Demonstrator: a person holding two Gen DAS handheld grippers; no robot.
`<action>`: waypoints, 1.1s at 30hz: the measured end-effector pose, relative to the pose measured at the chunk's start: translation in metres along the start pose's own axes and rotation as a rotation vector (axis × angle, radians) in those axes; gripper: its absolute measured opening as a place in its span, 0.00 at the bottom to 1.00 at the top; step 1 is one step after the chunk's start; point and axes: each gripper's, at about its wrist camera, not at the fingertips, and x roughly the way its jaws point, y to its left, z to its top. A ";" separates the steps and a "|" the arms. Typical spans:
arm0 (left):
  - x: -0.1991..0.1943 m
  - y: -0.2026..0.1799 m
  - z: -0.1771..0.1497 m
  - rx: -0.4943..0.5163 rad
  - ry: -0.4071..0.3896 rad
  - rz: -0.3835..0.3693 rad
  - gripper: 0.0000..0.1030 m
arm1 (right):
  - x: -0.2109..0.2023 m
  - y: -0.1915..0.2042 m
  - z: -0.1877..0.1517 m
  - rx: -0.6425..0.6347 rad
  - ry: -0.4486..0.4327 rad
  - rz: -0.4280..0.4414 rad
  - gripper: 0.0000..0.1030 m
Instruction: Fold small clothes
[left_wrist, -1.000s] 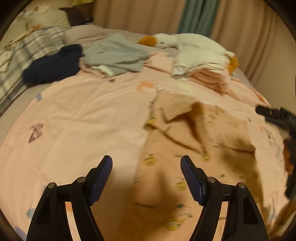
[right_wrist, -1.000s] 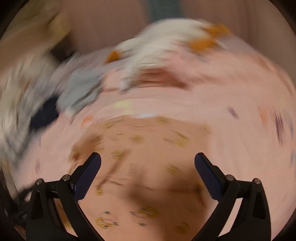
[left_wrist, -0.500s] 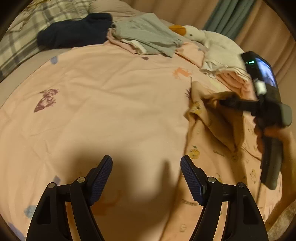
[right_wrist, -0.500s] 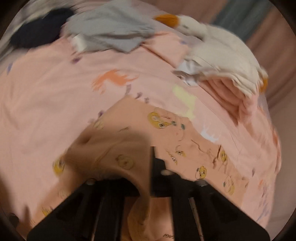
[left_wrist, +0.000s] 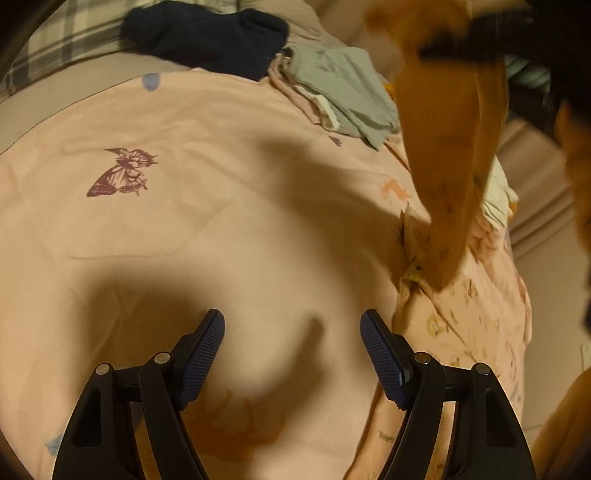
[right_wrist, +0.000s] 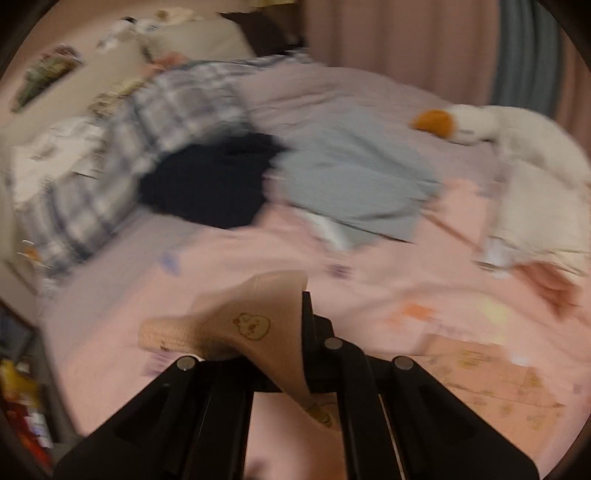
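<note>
The right gripper (right_wrist: 304, 332) has its jaws pressed together on a corner of the small peach garment (right_wrist: 255, 325), the one printed with little yellow chick figures, and the pinched cloth folds over the jaw tips with a ribbed cuff sticking out to the side. From the left wrist view the same garment (left_wrist: 447, 147) hangs as a long drape from that grip, its lower part trailing down to the bedspread (left_wrist: 221, 221) where the rest of it lies bunched at the right. Holding it by one corner this way probably serves to lift it off the bed and let it fall straight before it is laid flat for folding. The left gripper (left_wrist: 291, 354) hovers over bare bedspread with its jaws spread wide and nothing between them, likely ready to take a second corner. The surface is a bed covered by a pink spread printed with a butterfly (left_wrist: 122, 171) and other small motifs. Toward the far side lie a dark navy garment (right_wrist: 214, 184), a grey-green one (right_wrist: 351, 184), a stack of pale folded cloth (right_wrist: 535, 218) and a white plush goose (right_wrist: 509, 133) with an orange beak. A plaid blanket (right_wrist: 147, 129) sits at the left, and pink and teal curtains (right_wrist: 424, 44) hang behind.
</note>
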 end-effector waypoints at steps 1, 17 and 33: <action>-0.002 0.001 0.002 -0.005 -0.010 -0.011 0.73 | 0.000 0.007 0.008 0.020 -0.010 0.045 0.03; -0.024 0.018 -0.001 -0.003 -0.142 0.022 0.73 | -0.111 -0.161 -0.029 0.308 -0.157 -0.186 0.04; 0.022 -0.055 -0.031 0.098 0.028 -0.079 0.73 | -0.139 -0.370 -0.252 0.710 0.169 -0.425 0.65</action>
